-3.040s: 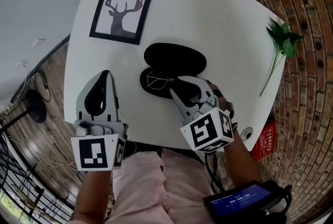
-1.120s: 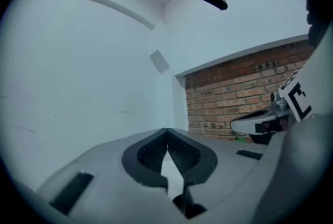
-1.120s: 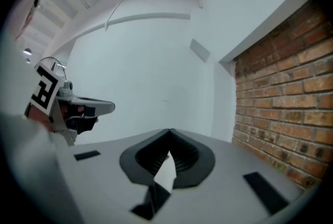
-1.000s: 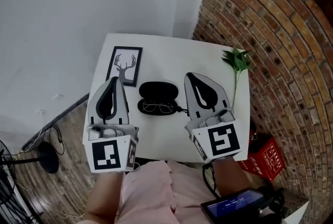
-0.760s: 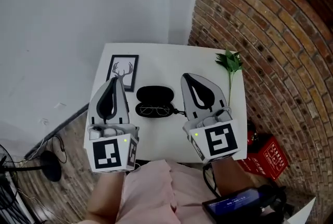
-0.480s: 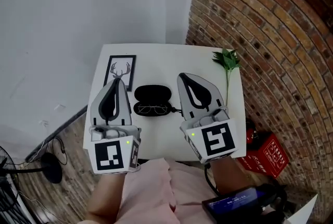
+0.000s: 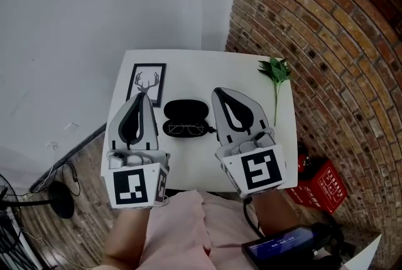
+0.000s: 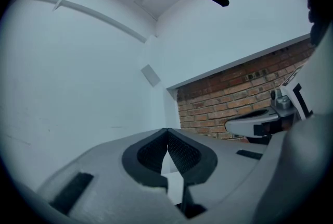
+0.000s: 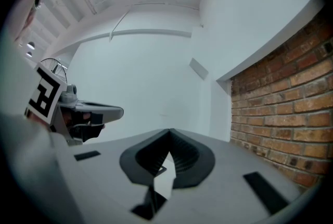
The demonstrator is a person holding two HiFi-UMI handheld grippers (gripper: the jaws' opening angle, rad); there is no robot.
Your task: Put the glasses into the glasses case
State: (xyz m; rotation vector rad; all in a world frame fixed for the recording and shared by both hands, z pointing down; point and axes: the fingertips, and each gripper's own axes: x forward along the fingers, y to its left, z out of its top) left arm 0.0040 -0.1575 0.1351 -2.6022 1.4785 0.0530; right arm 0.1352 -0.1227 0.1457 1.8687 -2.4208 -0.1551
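Observation:
An open black glasses case lies in the middle of the small white table. The thin-rimmed glasses rest inside its near half. Both grippers are held up well above the table, pointing level toward the wall. My left gripper hangs to the left of the case, shut and with nothing in it; its tips meet against the white wall. To the right of the case, my right gripper is shut on nothing as well, its tips closed. Each gripper view shows the other gripper beside it.
A framed deer picture lies at the table's back left and a green leafy sprig at its right edge. A brick wall rises on the right. On the floor sit a red box and a stand with cables.
Three seconds ago my right gripper was at the case by the glasses. Since then both grippers have drawn back and risen, and the table looks farther away. Little differs over the last half second.

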